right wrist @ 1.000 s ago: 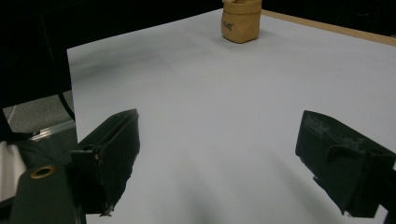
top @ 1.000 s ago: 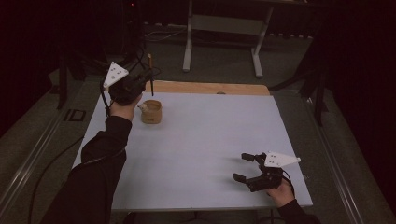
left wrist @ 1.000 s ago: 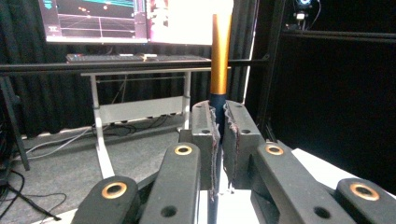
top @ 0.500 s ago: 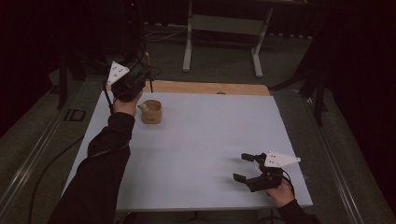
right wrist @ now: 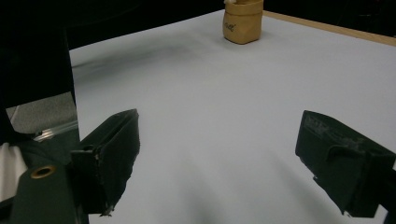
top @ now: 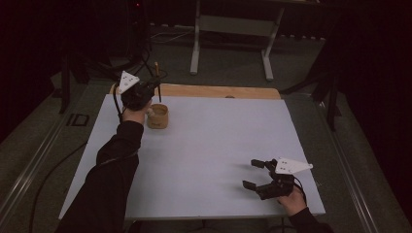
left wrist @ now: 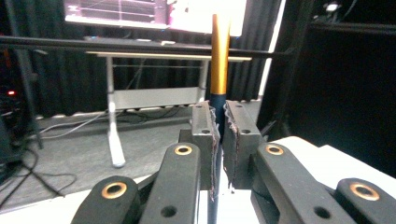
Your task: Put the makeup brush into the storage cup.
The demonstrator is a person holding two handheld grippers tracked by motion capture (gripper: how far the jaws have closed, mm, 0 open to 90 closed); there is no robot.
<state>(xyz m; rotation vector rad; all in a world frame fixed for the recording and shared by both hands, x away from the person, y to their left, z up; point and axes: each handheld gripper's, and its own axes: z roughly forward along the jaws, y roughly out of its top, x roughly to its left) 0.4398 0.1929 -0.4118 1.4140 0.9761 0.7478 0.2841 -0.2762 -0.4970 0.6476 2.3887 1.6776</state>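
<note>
My left gripper is at the far left of the white table, shut on a thin pen that it holds upright. In the left gripper view the pen shows a gold upper shaft and a dark lower part pinched between the pads of the left gripper. A tan cup stands just below and to the right of that gripper, and the pen's lower end hangs above the cup. My right gripper rests open near the front right edge. In the right gripper view, its jaws are wide apart over bare table, with the cup far off.
A wooden strip runs along the table's far edge. Beyond it stands a white desk frame on a dark floor with cables. The person's left sleeve lies over the table's left side.
The left gripper, with the pen still in it, has shifted slightly right and down toward the cup. The right gripper has stayed put.
</note>
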